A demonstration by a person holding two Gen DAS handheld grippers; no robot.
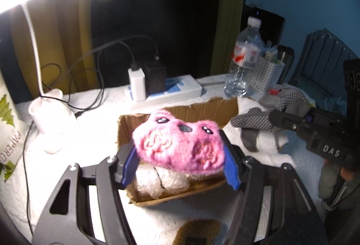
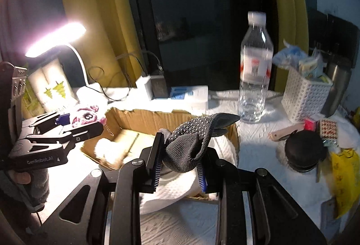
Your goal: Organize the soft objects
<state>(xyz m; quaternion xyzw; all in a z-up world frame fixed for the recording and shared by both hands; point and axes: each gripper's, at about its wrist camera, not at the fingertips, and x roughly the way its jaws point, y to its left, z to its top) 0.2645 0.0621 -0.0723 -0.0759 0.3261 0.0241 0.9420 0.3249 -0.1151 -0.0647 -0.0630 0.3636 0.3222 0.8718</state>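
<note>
My left gripper (image 1: 180, 166) is shut on a pink plush toy (image 1: 180, 146) with embroidered flowers and holds it above an open cardboard box (image 1: 180, 110). Bubble wrap (image 1: 162, 182) lies in the box. In the right wrist view the left gripper (image 2: 67, 123) and the plush (image 2: 86, 115) sit at the box's (image 2: 146, 119) left end. My right gripper (image 2: 180, 168) is shut on a grey knitted glove (image 2: 193, 139) and holds it over a white paper roll (image 2: 180, 188) at the box's right end. The glove also shows in the left wrist view (image 1: 252, 121).
A lit desk lamp (image 1: 49, 119) stands left. A power strip with chargers (image 1: 162, 87) lies behind the box. A water bottle (image 2: 255, 69) and a white basket (image 2: 303, 98) stand at the back right. A black round object (image 2: 303, 150) and yellow packet (image 2: 344, 175) lie right. A brown fuzzy item (image 1: 198, 231) lies near.
</note>
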